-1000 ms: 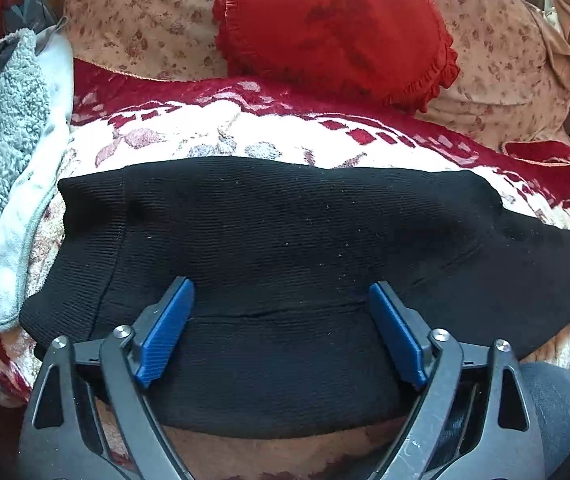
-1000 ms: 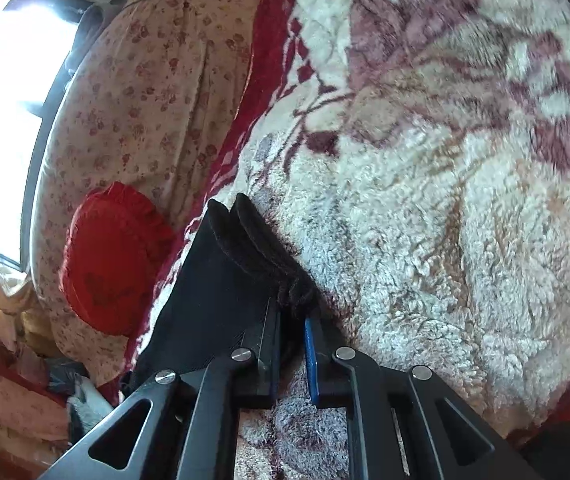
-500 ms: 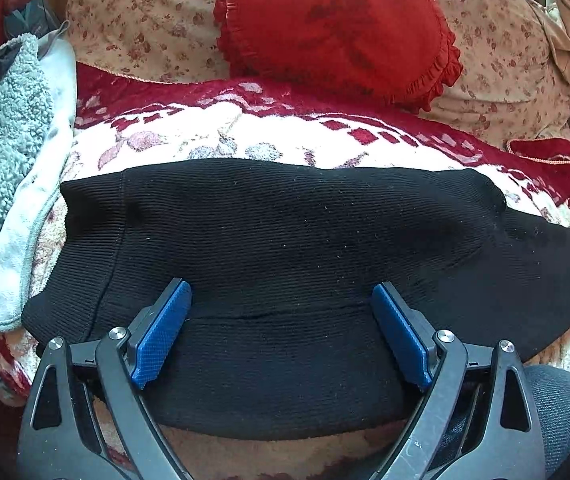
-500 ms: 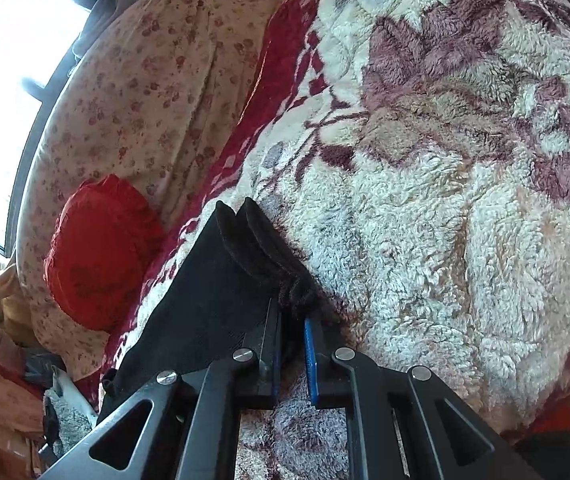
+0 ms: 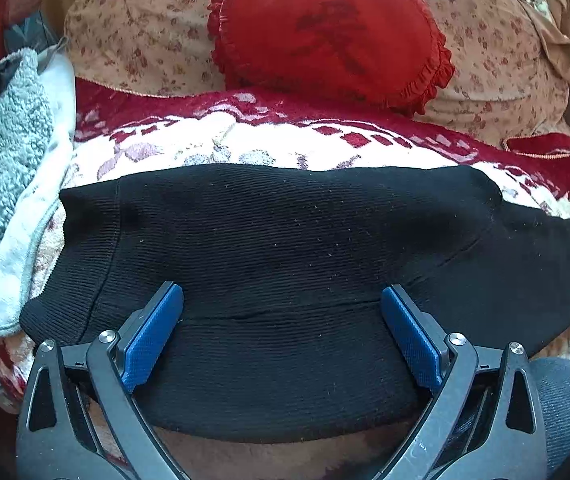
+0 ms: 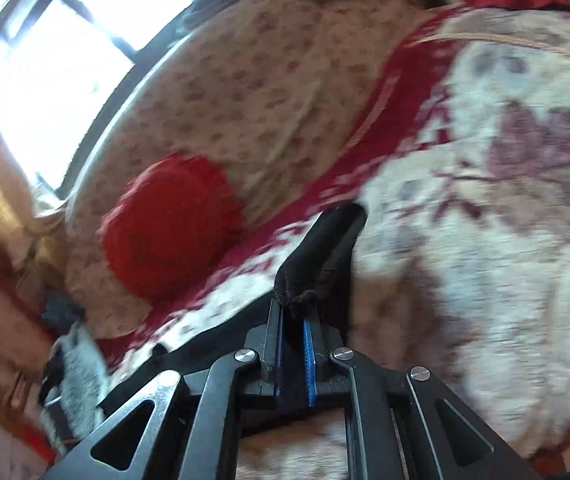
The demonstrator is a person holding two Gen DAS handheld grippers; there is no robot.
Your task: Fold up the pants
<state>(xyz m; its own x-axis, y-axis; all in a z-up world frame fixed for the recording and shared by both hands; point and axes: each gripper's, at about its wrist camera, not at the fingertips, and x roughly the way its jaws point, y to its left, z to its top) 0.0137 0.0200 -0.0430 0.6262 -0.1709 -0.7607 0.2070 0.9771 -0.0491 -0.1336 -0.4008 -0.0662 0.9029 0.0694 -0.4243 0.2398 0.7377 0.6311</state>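
Black knit pants lie flat across a fluffy red and white floral blanket. My left gripper is open, its blue pads spread wide just above the near part of the pants, holding nothing. My right gripper is shut on a bunched end of the black pants and holds it lifted off the blanket. The right wrist view is blurred by motion.
A red frilled heart cushion leans on a floral pillow at the back. A grey and white fleece cloth lies at the left. A bright window stands behind the pillow.
My right gripper has lifted the pinched end of the pants off the blanket and swung it up and towards the cushion side. My left gripper has stayed open over the pants.
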